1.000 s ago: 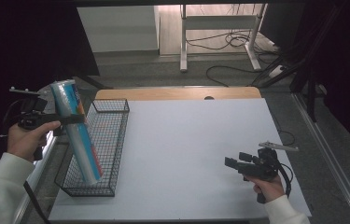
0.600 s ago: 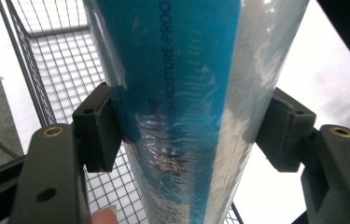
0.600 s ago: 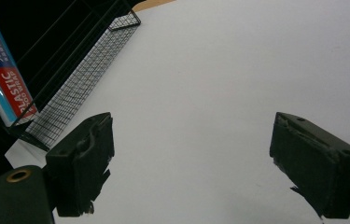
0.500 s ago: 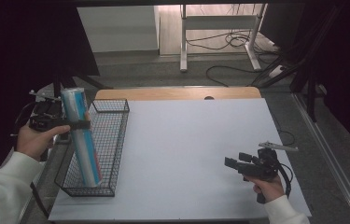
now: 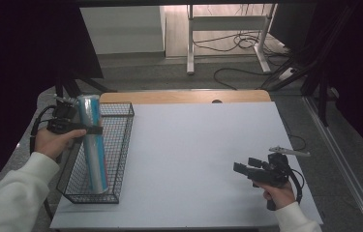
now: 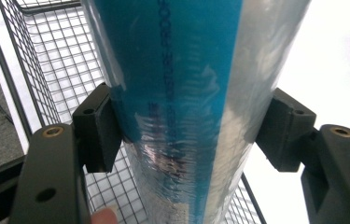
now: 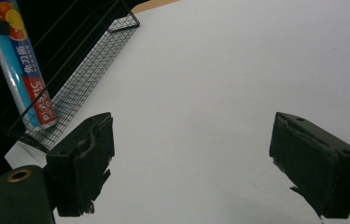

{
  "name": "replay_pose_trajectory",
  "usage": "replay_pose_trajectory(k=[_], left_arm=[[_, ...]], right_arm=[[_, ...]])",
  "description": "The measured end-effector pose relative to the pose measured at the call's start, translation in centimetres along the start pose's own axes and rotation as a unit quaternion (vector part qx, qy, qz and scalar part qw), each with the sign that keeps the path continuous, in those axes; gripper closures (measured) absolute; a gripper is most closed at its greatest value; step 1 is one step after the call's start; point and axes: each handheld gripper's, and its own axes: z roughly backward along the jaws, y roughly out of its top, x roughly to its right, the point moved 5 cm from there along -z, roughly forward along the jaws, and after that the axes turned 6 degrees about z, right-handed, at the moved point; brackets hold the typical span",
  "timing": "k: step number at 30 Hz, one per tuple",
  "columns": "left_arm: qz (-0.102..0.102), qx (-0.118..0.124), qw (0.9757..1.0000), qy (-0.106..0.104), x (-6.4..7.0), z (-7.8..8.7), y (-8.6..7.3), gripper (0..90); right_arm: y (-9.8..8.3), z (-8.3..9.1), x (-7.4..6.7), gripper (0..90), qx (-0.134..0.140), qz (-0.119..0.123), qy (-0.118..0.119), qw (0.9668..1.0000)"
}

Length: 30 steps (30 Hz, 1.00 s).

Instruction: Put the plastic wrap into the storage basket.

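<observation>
A long roll [image 5: 95,154] in blue and silver wrapping stands nearly upright, its lower end down inside the near end of a black wire basket [image 5: 122,145] at the table's left edge. My left gripper [image 5: 93,129] is shut on the roll's upper part. In the left gripper view the pads [image 6: 97,127] press on both sides of the roll [image 6: 186,84], with the basket mesh [image 6: 46,70] behind. My right gripper [image 5: 246,165] hovers open and empty over the table's front right. In the right gripper view its jaws [image 7: 191,158] stand wide apart, with the roll [image 7: 21,70] and basket [image 7: 86,74] farther off.
The white tabletop [image 5: 193,145] stretches between the basket and the right hand. A wooden strip [image 5: 184,96] runs along the far edge. Beyond it are dark floor, cables [image 5: 237,46] and a metal stand [image 5: 227,24].
The left hand has sunk and shifted right toward the basket. The roll has swung from a slant to nearly upright. The right hand has stayed still.
</observation>
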Motion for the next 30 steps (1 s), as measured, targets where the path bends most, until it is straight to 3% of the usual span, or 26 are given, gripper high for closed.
replay_pose_trajectory(k=[11,15,30], left_arm=[[0.033,-0.002,0.999,0.03,-0.4,-4.1,2.1,32.1],[0.033,-0.005,0.9989,0.034,-0.5,-5.0,2.4,32.0],[0.057,0.019,0.9982,0.004,-1.8,-6.3,2.4,32.0]], right_arm=[[-0.1,0.0,0.1,14.4,-0.001,-0.001,-0.004,1.0],[-0.2,0.1,0.2,14.4,-0.001,-0.002,-0.005,1.0],[-0.3,0.0,0.3,14.3,-0.003,-0.002,-0.007,1.0]])
